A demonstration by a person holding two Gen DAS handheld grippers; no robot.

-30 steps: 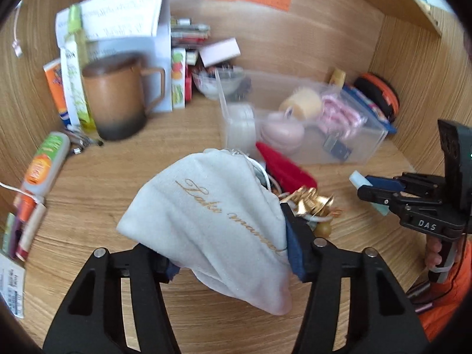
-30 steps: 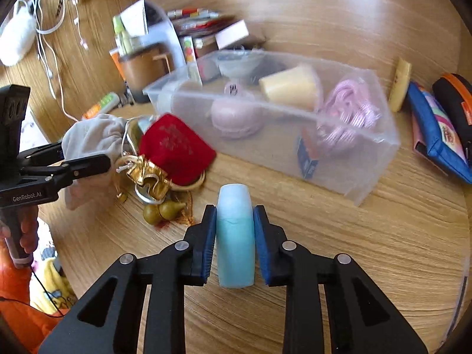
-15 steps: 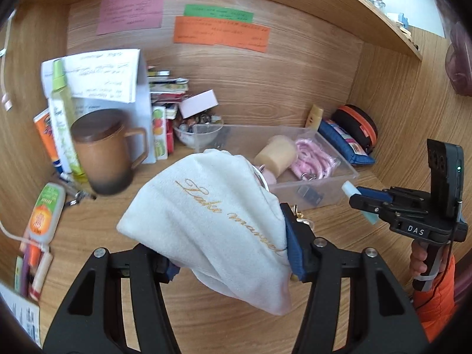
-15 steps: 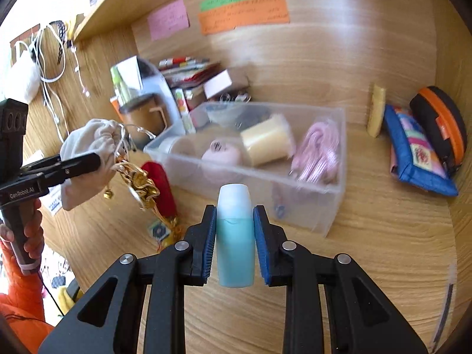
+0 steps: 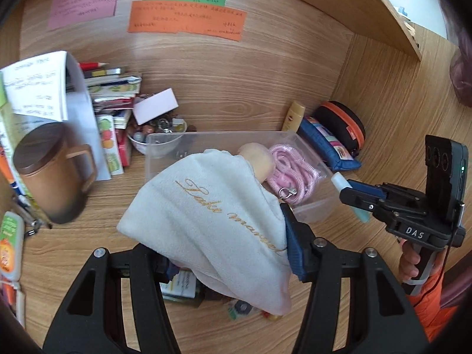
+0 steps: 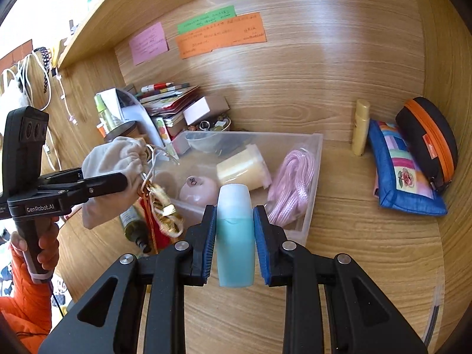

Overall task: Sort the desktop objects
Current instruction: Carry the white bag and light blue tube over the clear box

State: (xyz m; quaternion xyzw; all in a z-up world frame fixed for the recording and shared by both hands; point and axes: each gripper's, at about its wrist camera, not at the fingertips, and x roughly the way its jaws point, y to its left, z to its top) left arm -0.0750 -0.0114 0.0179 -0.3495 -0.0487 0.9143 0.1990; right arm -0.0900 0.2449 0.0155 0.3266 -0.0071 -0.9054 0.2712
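My left gripper [image 5: 227, 247] is shut on a white cloth pouch [image 5: 212, 212] with gold lettering and holds it in the air in front of the clear plastic box [image 5: 312, 206]. In the right wrist view the pouch [image 6: 115, 171] hangs left of the box [image 6: 312, 177], with a gold and red tangle [image 6: 162, 209] dangling from it. My right gripper [image 6: 234, 233] is shut on a pale blue bottle [image 6: 235, 233], upright, just before the box's near wall. It also shows in the left wrist view [image 5: 349, 194]. The box holds a pink cord [image 6: 292, 185], a cream cylinder [image 6: 242, 168] and a pink round case [image 6: 197, 188].
A brown lidded mug [image 5: 50, 177] stands at the left by stacked books and paper [image 5: 109, 97]. A blue zip pouch [image 6: 401, 174], a black and orange case [image 6: 427, 138] and a yellow tube [image 6: 361, 126] sit at the right. A small dark bottle [image 6: 134, 224] lies on the desk below the pouch.
Both grippers have risen from the desk. The pouch has lifted, pulling the gold and red tangle up with it. The blue bottle has moved closer to the box.
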